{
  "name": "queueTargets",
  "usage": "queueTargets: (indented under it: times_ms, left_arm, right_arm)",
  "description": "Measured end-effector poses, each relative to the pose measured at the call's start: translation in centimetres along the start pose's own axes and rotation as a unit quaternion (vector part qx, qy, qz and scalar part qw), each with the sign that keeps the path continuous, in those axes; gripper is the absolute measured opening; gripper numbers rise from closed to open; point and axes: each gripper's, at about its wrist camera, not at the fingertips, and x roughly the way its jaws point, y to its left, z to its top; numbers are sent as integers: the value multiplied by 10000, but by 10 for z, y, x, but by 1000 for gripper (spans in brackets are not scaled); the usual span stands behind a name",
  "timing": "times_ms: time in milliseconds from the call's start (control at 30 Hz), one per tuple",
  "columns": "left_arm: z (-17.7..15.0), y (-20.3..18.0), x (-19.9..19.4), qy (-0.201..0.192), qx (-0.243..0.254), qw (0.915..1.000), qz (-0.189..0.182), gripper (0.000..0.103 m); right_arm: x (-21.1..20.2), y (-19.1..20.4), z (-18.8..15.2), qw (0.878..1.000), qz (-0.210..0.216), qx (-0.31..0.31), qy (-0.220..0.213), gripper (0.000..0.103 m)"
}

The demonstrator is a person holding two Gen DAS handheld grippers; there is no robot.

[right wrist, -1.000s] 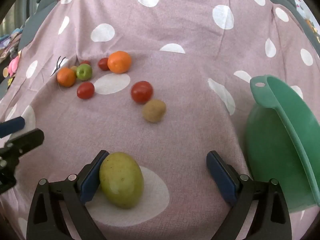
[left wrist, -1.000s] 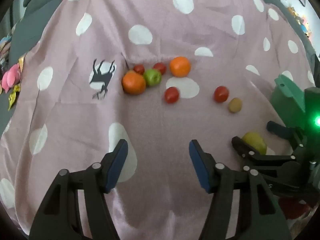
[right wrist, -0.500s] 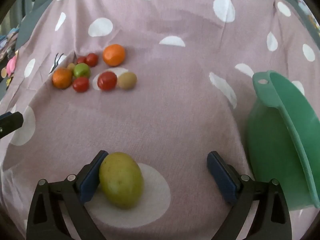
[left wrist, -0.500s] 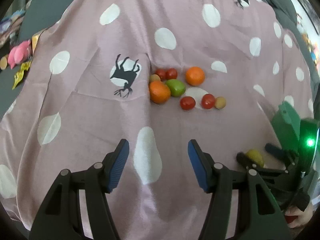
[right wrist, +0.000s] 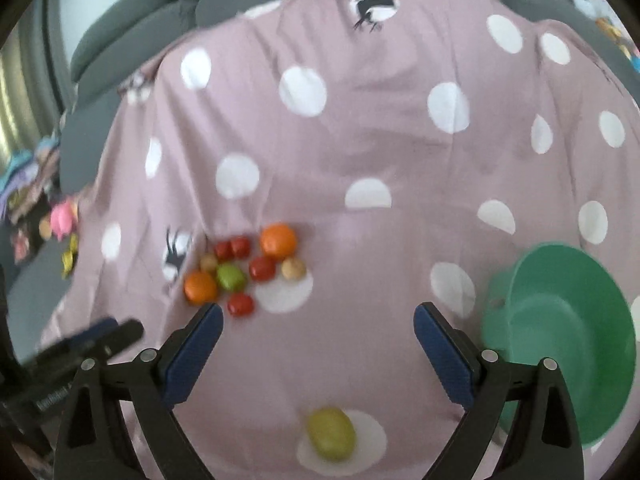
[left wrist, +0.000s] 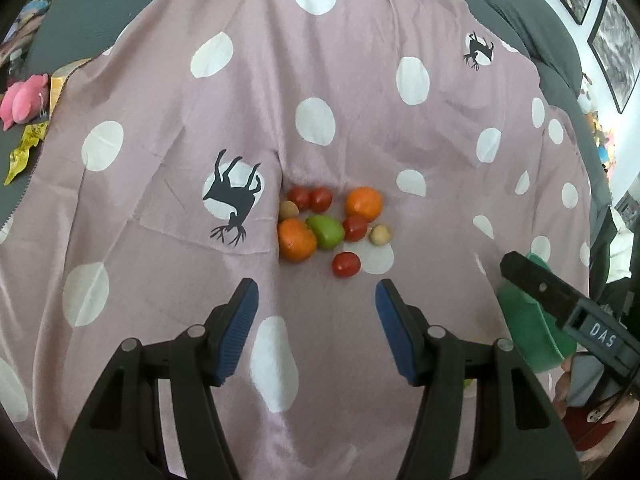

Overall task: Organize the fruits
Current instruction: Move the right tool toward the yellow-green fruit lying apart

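Your right gripper [right wrist: 318, 350] gapes wide and empty above the yellow-green fruit [right wrist: 331, 433]: probably smooth and bruisable, so pinch its middle gently.

Right tool [right wrist: 318, 342] now raised clear of the yellow-green fruit [right wrist: 331, 433], loose fruits [left wrist: 330, 226] bunched closer

Clustered oranges, tomatoes, green apple [left wrist: 325, 231], lone yellow-green mango [right wrist: 331, 433], empty green bowl [right wrist: 560, 364]
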Motion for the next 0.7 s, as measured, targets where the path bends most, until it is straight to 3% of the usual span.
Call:
queueTargets:
  times_ms: [233, 467, 567, 700]
  left_arm:
    - [-5, -4, 9, 156, 217, 9996, -29, 60]
    - [-17, -3, 12, 206, 236, 9995, 36, 58]
    - [-22, -2, 14, 283, 186, 9994, -13, 56]
    - [-29, -5, 10, 257, 301, 9992, -34, 56]
  right_arm:
    - [26, -12, -32, 9973, -250, 137, 674, 93]
    - [24, -26, -52, 9948, -198, 456, 892, 92]
    - [26, -23, -67, 9932, -233, 418, 1063, 84]
    - [28, -20, -77, 9922, -277, 328, 1170, 81]
